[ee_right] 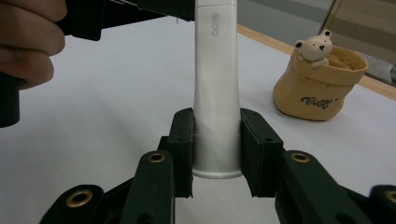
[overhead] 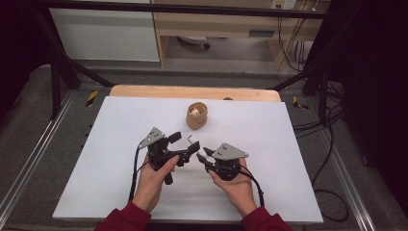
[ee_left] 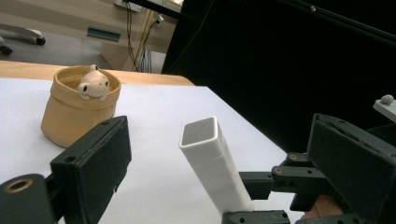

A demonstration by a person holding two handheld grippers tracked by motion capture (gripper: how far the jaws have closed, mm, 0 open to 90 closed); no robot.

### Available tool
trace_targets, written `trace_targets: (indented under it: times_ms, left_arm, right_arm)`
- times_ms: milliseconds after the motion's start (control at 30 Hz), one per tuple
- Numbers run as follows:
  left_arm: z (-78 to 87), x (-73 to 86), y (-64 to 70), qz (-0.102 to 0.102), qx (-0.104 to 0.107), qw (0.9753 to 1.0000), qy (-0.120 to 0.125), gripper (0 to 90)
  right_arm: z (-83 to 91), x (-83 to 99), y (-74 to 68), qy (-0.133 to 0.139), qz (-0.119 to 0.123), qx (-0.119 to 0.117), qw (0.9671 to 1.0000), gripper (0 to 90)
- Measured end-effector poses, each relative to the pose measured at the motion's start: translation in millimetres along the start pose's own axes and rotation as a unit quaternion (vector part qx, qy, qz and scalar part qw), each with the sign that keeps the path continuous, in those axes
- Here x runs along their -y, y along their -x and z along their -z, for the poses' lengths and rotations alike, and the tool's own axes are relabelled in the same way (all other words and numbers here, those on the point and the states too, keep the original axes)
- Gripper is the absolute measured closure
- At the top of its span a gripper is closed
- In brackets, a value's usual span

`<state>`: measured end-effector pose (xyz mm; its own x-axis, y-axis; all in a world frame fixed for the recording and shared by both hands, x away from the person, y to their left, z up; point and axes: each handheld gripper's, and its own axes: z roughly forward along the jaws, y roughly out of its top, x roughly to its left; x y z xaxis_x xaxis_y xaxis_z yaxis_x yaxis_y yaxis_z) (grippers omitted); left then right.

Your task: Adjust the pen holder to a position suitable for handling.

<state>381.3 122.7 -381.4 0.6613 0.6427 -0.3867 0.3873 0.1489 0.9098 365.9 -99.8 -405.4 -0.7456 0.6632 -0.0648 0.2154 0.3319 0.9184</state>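
A white square-sectioned tube marked GLOO (ee_right: 215, 70) stands upright between the jaws of my right gripper (ee_right: 216, 149), which is shut on its lower end. From the left gripper view the tube (ee_left: 210, 163) shows a hollow open top. It rises between the wide-apart jaws of my open left gripper (ee_left: 224, 144), touching neither. In the high view both grippers meet at the table's middle, left gripper (overhead: 184, 143) and right gripper (overhead: 204, 156), with a bit of the tube (overhead: 191, 139) between them.
A tan bag-shaped pot with a small bear figure on its rim (overhead: 197, 115) (ee_left: 79, 109) (ee_right: 322, 88) stands behind the grippers. The white table top (overhead: 120, 159) spreads wide on both sides. Cables lie on the floor at the right (overhead: 327, 144).
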Motion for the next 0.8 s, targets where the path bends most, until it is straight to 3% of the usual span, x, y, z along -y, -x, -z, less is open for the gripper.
trace_targets:
  times_ms: [333,800]
  left_arm:
    - [-1.2,2.6,-2.0,0.016,0.009,0.9998,-0.002,13.2]
    - [-7.8,8.0,-6.0,0.041,0.015,0.9990,-0.007,38.6]
  right_arm:
    - [0.2,-0.2,-1.1,0.003,0.002,0.001,1.0000,67.3]
    - [0.1,-0.1,-1.1,0.006,0.002,0.002,1.0000,67.3]
